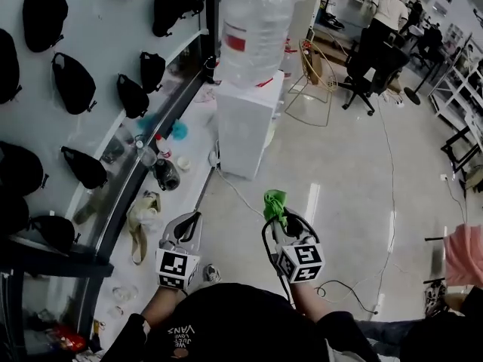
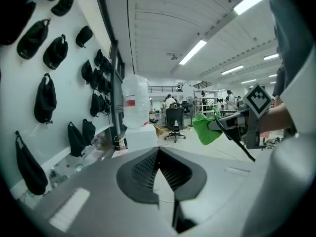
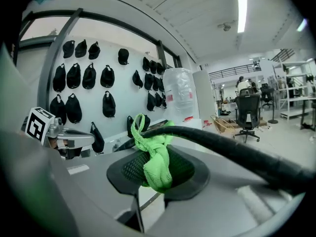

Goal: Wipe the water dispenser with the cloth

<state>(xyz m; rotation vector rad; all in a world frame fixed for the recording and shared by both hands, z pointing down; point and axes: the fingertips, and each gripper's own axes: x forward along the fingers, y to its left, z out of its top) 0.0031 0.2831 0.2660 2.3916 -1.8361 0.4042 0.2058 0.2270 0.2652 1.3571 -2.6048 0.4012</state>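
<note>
The white water dispenser [image 1: 245, 127] stands on the floor ahead, against the wall shelf, with a large clear bottle [image 1: 256, 29] on top. It also shows small in the left gripper view as the dispenser [image 2: 140, 138], and in the right gripper view its bottle [image 3: 180, 95] is visible. My right gripper [image 1: 276, 216] is shut on a bunched green cloth [image 1: 274, 201], held well short of the dispenser; the cloth [image 3: 155, 164] hangs between its jaws. My left gripper [image 1: 192, 221] is beside it, shut on nothing [image 2: 158, 152].
Black bags [image 1: 72, 81] hang on the white wall at left. A low shelf [image 1: 162, 153] holds bottles and small items. A cable [image 1: 241, 194] runs across the floor from the dispenser. A wire rack [image 1: 309, 89], office chairs [image 1: 370, 74] and people are beyond.
</note>
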